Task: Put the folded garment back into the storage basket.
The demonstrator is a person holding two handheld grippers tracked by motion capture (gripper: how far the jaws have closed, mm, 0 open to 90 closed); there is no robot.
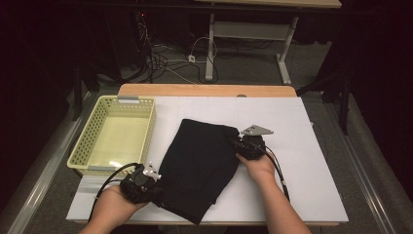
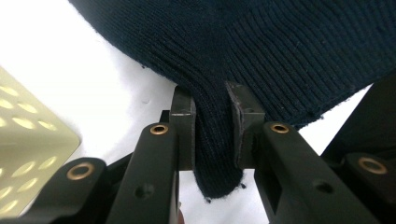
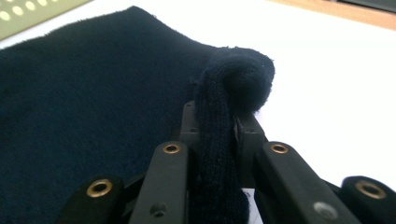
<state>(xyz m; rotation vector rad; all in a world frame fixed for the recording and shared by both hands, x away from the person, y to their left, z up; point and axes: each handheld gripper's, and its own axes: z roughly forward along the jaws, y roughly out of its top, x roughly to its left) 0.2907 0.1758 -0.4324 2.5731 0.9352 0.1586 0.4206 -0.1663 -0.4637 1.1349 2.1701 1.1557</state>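
Note:
A dark navy knitted garment (image 1: 199,165) lies folded on the white table top (image 1: 292,146), slanting from near left to far right. My left gripper (image 1: 155,187) is shut on its near left edge; in the left gripper view a pinched fold of the knit (image 2: 212,140) fills the gap between the pads. My right gripper (image 1: 238,144) is shut on the garment's far right corner. In the right gripper view a bunched roll of the same knit (image 3: 224,140) stands squeezed between the jaws, its end curling over the tips.
A pale yellow perforated basket (image 1: 117,134) stands on the table's left side, close to my left hand. Bare white table lies right of the garment. A wooden strip (image 1: 204,90) runs along the table's far edge, with cables and a desk frame on the floor beyond.

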